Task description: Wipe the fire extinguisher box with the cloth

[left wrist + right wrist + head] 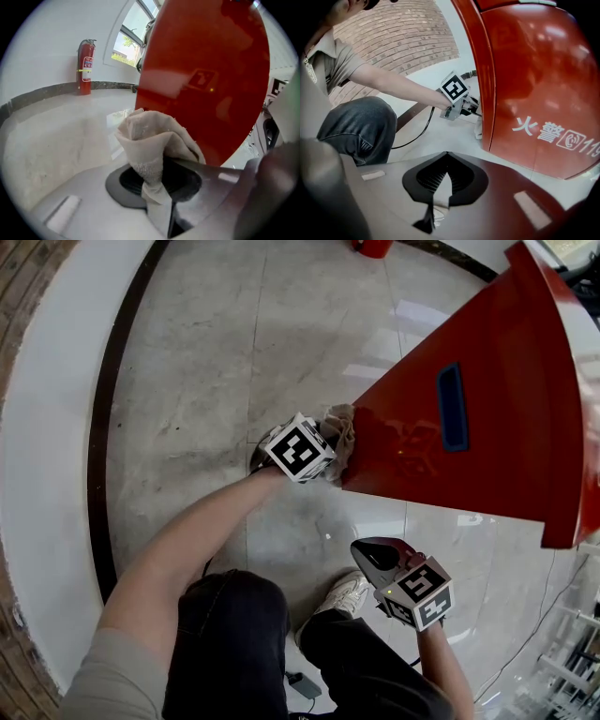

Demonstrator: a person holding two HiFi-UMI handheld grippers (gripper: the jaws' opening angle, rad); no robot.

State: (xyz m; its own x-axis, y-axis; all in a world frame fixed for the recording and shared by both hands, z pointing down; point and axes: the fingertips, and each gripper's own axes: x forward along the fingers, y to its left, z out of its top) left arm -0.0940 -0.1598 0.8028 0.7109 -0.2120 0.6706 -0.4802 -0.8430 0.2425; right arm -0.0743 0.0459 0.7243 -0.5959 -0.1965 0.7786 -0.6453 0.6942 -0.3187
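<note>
With left gripper [159, 177], pinching cloth [152, 136] against box [206, 70], low at its side edge; holding right gripper [440, 183] pressed together, empty, off the front. Wiping seemingly in hand; next calling for sliding cloth across red face, pressure steady.

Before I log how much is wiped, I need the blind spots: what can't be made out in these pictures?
- Contact: whether the cloth touches the fire extinguisher box is unclear. The marker cube on the left gripper covers it in the head view; the bunched cloth does in the left gripper view.
- White print: runs off the right gripper view's edge.
- Label of the fire extinguisher by the wall: too small, left gripper view.
</note>
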